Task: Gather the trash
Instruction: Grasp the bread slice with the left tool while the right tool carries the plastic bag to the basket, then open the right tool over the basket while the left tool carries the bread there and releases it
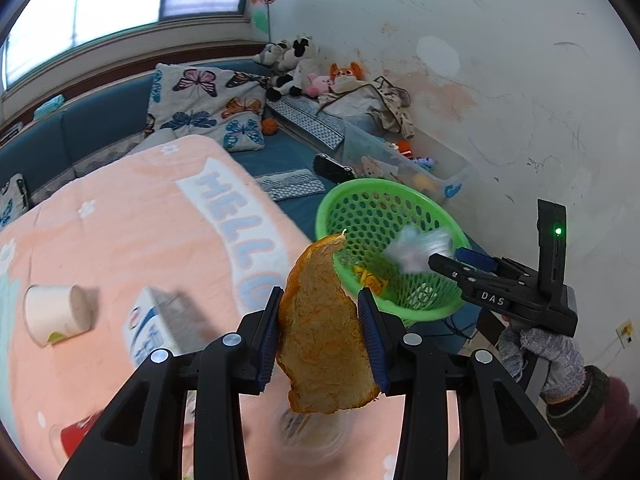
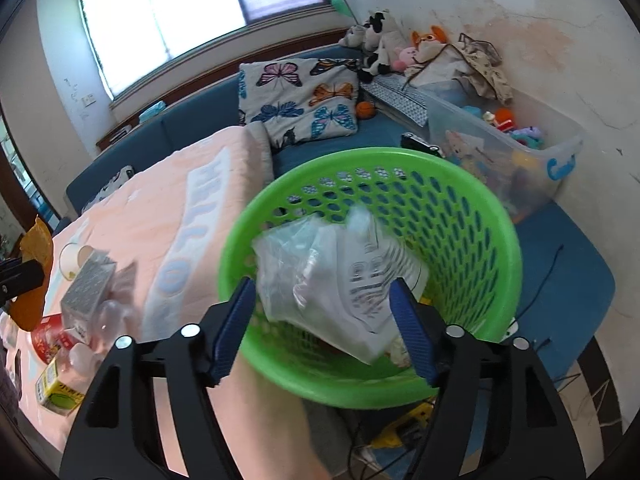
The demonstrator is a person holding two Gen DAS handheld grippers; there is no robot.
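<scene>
1. Green perforated plastic basket (image 2: 460,216), round and open-topped, standing off the far corner of the pink blanket (image 1: 132,240) over the blue sofa (image 2: 560,280). Inside: a clear plastic bag (image 2: 320,276) with printed white paper, blurred, lying above the bottom; a yellow wrapper (image 1: 370,278) and a pale scrap on the floor of the basket.
2. Right gripper (image 2: 324,320), jaws parted, poised over the near rim of the basket. The bag lies between the blue pads, but neither pad presses on it; it is released. In the left wrist view the gripper is seen from the side, held in a grey-gloved hand (image 1: 556,360), with the bag a white blur at its tip.
3. Left gripper (image 1: 320,336), clenched on an orange peel (image 1: 320,328). Both pads bear on the peel's sides; its pointed end stands upright above the fingers. The peel is held over the blanket, near the basket but not above it.
4. Trash lying on the blanket:
   - white paper cup (image 1: 56,312), on its side, mouth towards the carton;
   - white-and-blue carton (image 1: 150,328), just beside the cup;
   - red packet (image 2: 48,340) and yellow-green box (image 2: 56,392) at the near edge;
   - clear crumpled plastic (image 2: 104,320) among them, too blurred to identify.
5. Clear storage bin (image 2: 552,152) beyond the basket against the wall, holding assorted coloured toys.
6. Butterfly pillow (image 2: 300,96) and stuffed animals (image 2: 384,44) on the sofa behind.
</scene>
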